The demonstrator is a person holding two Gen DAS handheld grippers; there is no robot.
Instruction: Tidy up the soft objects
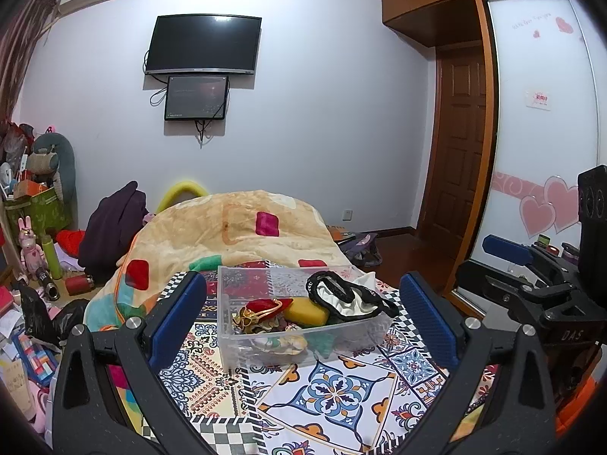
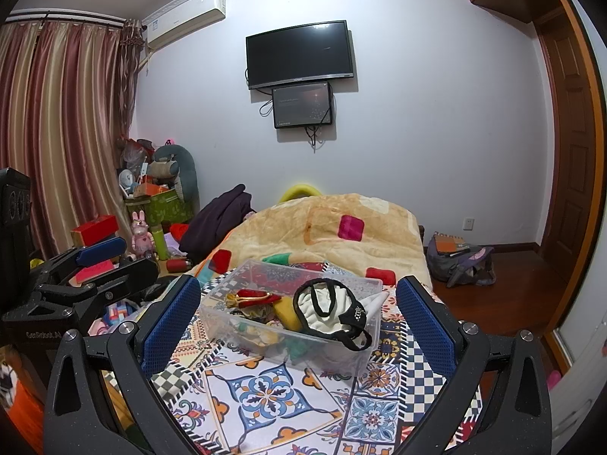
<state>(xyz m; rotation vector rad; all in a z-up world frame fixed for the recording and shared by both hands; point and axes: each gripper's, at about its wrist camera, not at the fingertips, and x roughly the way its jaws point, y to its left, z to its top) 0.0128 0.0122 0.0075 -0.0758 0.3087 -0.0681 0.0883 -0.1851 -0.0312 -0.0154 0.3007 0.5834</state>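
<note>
A clear plastic bin (image 1: 235, 345) (image 2: 216, 314) sits on a patterned cloth (image 1: 334, 390) (image 2: 273, 390) on the bed. It holds a black-and-white cloth bag (image 1: 349, 295) (image 2: 330, 311), a yellow sponge (image 1: 305, 313) (image 2: 286, 316), a red-and-gold pouch (image 1: 261, 309) (image 2: 252, 297) and other soft items. My left gripper (image 1: 303, 314) is open and empty, held short of the bin. My right gripper (image 2: 297, 316) is open and empty, also short of the bin. Each gripper shows in the other's view, the right one (image 1: 531, 265) and the left one (image 2: 95, 261).
A beige patterned blanket (image 1: 235, 235) (image 2: 341, 235) is heaped behind the bin. Clutter and toys (image 1: 34, 250) (image 2: 151, 204) fill the floor at the left. A backpack (image 2: 459, 261) lies on the wooden floor at the right, near a wardrobe (image 1: 538, 113).
</note>
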